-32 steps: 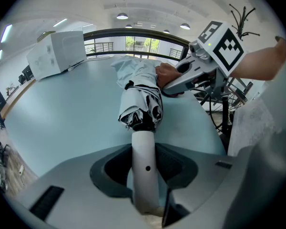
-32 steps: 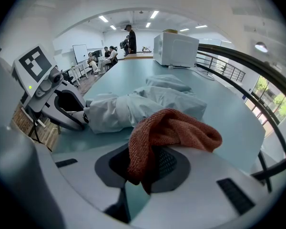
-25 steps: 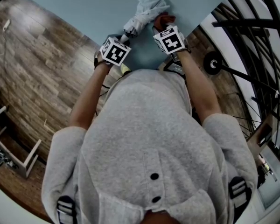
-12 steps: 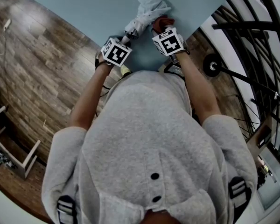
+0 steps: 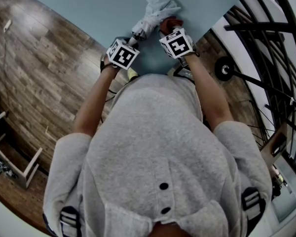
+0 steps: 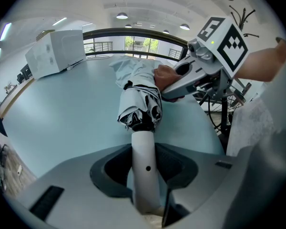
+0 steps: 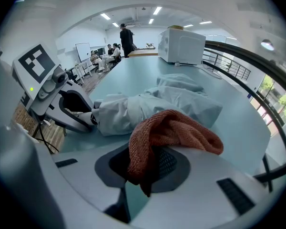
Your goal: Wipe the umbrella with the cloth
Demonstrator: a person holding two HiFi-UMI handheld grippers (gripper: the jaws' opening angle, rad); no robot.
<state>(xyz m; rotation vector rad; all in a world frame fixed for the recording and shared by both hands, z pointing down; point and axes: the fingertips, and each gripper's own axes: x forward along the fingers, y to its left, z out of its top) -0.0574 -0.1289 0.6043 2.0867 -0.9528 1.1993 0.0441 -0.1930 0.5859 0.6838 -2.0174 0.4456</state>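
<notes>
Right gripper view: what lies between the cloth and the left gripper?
The folded umbrella fills that stretch. The left gripper clamps its handle, and the cloth is at its other side. The right gripper view shows it.

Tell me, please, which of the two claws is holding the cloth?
The right claw: a rust-orange cloth is pinched between its jaws. The left claw is closed on the umbrella's white handle instead.
</notes>
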